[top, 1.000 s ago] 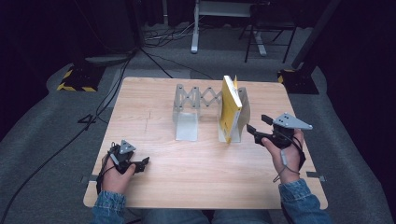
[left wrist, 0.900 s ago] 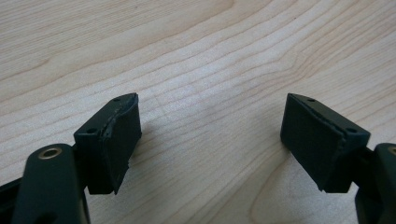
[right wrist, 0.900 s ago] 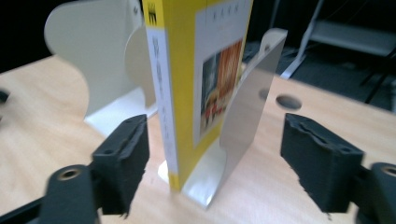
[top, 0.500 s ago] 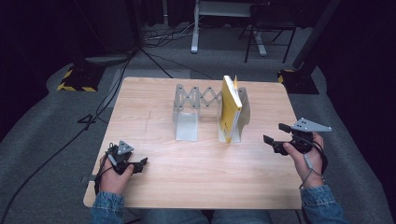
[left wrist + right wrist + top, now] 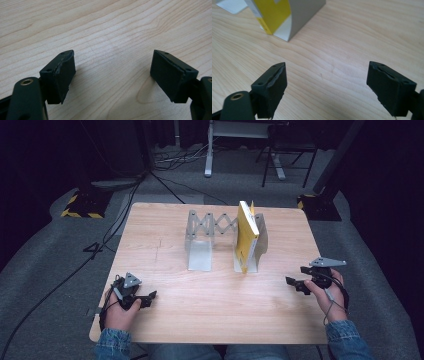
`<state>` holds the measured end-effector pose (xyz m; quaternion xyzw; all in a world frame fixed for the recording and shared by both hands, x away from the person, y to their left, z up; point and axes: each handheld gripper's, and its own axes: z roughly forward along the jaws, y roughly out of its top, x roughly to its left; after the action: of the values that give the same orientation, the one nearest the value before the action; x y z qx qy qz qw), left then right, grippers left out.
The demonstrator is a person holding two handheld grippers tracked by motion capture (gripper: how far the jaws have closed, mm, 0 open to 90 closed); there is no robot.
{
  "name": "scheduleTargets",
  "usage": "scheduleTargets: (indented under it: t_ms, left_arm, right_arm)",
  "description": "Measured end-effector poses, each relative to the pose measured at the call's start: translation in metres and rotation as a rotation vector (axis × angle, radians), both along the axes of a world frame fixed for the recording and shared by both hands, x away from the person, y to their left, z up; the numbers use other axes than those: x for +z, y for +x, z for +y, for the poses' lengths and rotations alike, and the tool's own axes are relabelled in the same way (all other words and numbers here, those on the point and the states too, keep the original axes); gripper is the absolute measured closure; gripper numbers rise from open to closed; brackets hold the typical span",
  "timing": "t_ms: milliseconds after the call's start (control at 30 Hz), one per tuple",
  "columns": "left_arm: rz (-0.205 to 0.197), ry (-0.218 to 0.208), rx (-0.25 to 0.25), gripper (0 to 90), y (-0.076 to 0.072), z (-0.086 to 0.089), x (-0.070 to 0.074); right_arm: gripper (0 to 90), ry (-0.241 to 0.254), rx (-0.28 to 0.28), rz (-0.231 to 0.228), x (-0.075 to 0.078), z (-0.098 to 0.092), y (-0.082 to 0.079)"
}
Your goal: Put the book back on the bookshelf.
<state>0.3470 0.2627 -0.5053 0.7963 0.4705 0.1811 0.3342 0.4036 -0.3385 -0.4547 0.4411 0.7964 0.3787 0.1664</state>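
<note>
Yellow book stands upright in the grey expanding rack, mid-table toward the far edge. Right gripper sits near the right edge, jaws just opened, nothing between; its view catches the book's bottom corner. Left gripper, near-left corner, gapes over bare table.

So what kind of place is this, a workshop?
More likely a recording studio or lab: a lone wooden table in a dark room, cables across the grey floor, and equipment stands behind.
</note>
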Motion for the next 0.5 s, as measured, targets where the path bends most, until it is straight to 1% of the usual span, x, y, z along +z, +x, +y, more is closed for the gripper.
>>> scheduleTargets:
  t_ms: [33,67,100,167,200,367,500]
  left_arm:
    - [0.000,0.000,0.000,20.7,0.000,0.000,0.000]
    - [-0.002,0.005,-0.006,20.7,0.000,0.001,0.000]
    - [0.001,0.002,-0.002,20.7,-0.001,0.001,0.000]
    - [0.001,0.000,0.000,20.8,-0.001,0.000,0.000]
    - [0.001,0.001,0.002,20.8,-0.002,0.000,0.000]
    - [0.002,0.000,0.003,20.8,-0.002,0.000,0.000]
    - [0.002,0.001,0.001,20.8,-0.002,0.000,0.000]
  right_arm:
    - [17.3,0.000,0.000,0.000,0.000,0.000,0.000]
    - [17.6,-0.003,-0.006,0.004,-0.004,-0.002,0.001]
    - [18.0,-0.007,-0.023,0.015,-0.012,-0.005,0.001]
    - [18.0,-0.009,-0.023,0.019,-0.015,-0.005,0.001]
    - [18.0,-0.014,-0.028,0.030,-0.024,-0.006,-0.001]
    - [17.9,-0.046,-0.018,0.029,-0.037,-0.007,-0.005]
    - [17.7,-0.054,-0.008,0.022,-0.044,-0.006,-0.008]
